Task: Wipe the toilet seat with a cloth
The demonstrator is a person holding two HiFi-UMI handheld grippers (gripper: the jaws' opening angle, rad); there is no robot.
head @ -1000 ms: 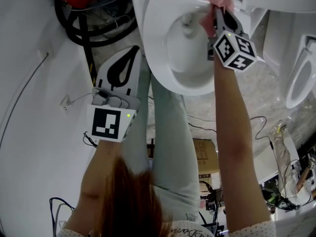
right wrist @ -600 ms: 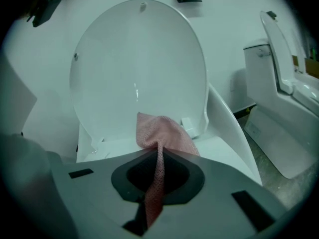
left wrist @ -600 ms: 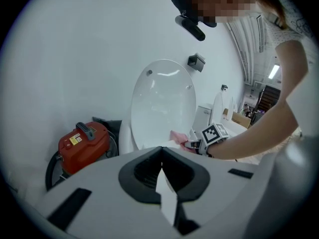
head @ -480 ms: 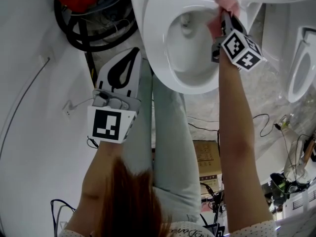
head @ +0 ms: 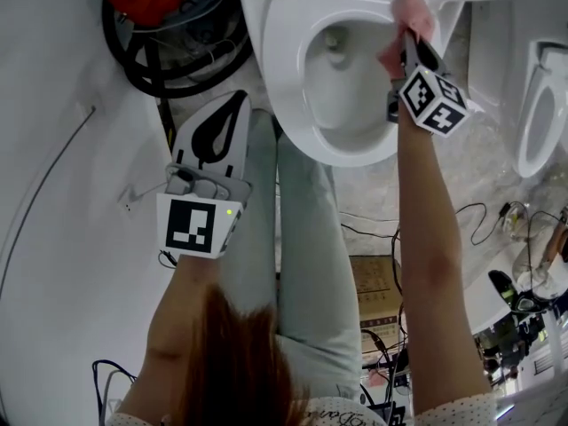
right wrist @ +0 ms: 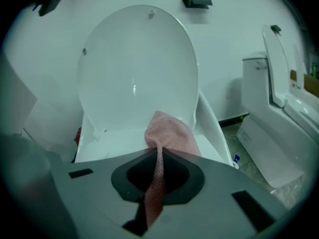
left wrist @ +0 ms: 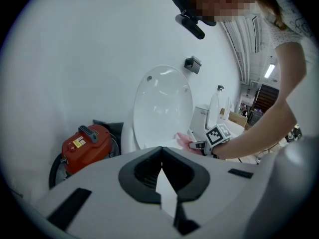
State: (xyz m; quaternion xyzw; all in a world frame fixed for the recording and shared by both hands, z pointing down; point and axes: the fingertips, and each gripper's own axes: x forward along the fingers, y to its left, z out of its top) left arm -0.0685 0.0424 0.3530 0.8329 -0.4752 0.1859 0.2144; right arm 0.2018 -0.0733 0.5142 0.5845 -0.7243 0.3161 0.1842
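White wall point(right wrist: 234, 44) behind; right gripper point(head: 410, 44) pinches the cloth point(head: 410, 9) on the back edge of the toilet seat point(head: 277, 78), much seems unwiped; left gripper point(head: 232, 105) pressed together, empty.

Right tool point(right wrist: 158, 158) extended forward, jaws clamped; left tool point(left wrist: 161, 156) held back, jaws together

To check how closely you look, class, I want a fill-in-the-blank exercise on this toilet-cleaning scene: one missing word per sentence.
1. The right gripper is shut on a ____ cloth.
2. The left gripper, jaws together, holds ____.
3. The toilet lid is ____ (up or down).
4. The vacuum cleaner beside the toilet is coloured ____.

Missing words: pink; nothing; up; red.
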